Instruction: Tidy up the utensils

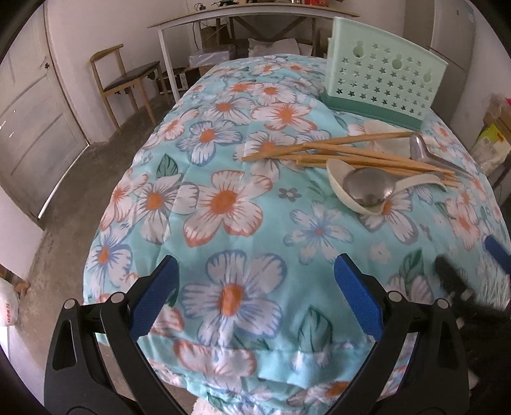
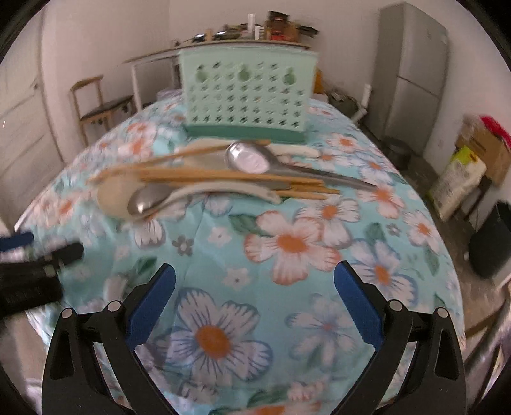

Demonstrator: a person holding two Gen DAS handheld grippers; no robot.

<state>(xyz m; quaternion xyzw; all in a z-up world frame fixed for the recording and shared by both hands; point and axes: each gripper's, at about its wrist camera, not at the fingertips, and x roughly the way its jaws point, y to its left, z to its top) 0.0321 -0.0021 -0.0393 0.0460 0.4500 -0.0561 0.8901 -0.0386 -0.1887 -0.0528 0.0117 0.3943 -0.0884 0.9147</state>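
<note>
A loose pile of utensils lies on the far half of the counter, just in front of a pale green plastic utensil holder (image 2: pixel 247 95) pierced with star-shaped holes, which stands upright on a darker green base near the far edge. The pile holds a bundle of light wooden chopsticks (image 1: pixel 345 151) lying roughly side by side, too overlapped to count exactly. Two stainless-steel spoons show: one steel spoon (image 1: pixel 367 186) rests bowl-down inside the bowl of a cream ceramic soup spoon (image 1: pixel 338 178) at the near side of the pile, and a second steel spoon (image 2: pixel 247 158) lies bowl-up across the chopsticks nearer the holder. A second cream ceramic spoon (image 2: pixel 300 150) lies between the pile and the holder's base, partly hidden. The counter is covered with a turquoise floral cloth (image 1: pixel 223 198) printed with white, orange and blue flowers.

The left tool (image 1: pixel 255 271) hovers over the near part of the cloth, its two blue-padded fingers spread wide with nothing between them. The right tool (image 2: pixel 255 281) hangs likewise over the cloth, jaws apart and holding nothing, well short of the pile. A wooden chair (image 1: pixel 127 76) and a white-framed side table (image 1: pixel 249 16) stand beyond, and a grey refrigerator (image 2: pixel 412 73) stands in the right corner.
</note>
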